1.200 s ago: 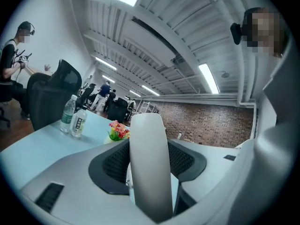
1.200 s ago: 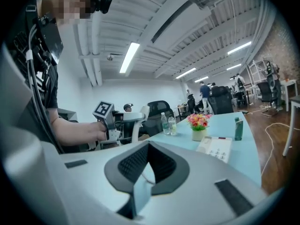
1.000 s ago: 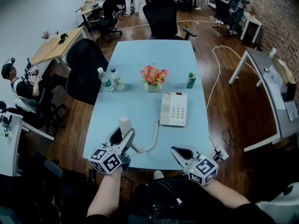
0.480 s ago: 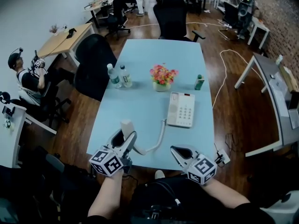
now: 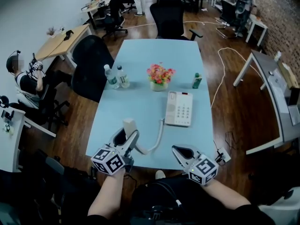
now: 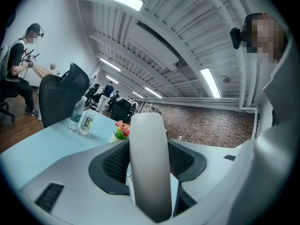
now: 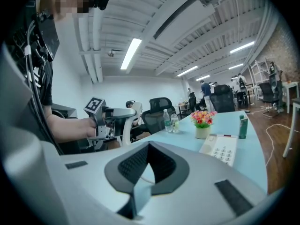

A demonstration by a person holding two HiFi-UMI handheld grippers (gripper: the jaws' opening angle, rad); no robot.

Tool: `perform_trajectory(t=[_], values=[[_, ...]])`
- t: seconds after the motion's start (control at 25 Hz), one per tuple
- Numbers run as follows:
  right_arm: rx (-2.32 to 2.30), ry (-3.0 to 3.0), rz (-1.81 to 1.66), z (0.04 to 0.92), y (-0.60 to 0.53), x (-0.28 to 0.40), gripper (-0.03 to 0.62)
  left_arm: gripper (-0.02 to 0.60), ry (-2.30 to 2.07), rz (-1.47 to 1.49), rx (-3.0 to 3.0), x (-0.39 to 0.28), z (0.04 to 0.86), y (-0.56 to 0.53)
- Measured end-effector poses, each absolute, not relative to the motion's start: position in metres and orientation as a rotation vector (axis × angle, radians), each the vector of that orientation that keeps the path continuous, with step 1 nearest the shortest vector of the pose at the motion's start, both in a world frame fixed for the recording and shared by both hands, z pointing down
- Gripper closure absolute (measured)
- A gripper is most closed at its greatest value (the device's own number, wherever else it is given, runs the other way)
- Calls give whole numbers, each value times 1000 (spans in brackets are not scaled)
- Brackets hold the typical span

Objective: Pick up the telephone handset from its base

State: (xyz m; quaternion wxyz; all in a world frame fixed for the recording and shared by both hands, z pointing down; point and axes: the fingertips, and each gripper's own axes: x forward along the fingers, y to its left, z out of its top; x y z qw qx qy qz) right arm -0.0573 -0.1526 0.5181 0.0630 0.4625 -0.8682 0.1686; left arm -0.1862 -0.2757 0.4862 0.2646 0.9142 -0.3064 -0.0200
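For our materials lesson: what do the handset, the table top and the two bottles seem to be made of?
Handset: probably moulded plastic, smooth pale satin shell with rounded edges.
Table top: likely laminate, flat uniform pale blue with soft sheen.
Bottles: seemingly clear plastic, see-through bodies with printed labels.

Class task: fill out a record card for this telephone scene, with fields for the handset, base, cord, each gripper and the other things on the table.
handset: off its base, upright, held near the table's front edge
telephone base: flat on the blue table, keypad up, cradle empty
cord: runs from base to handset
left gripper: jaws closed on the handset
right gripper: jaws together, nothing held
other items: flower pot, two water bottles, green container
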Motion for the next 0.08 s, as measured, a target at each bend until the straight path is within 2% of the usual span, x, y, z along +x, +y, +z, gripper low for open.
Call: perform_trajectory(t=[0.08], values=[[1402,-2621,507,518,-151,-55,579,341,-824,-49,2478,-183,486,-275]])
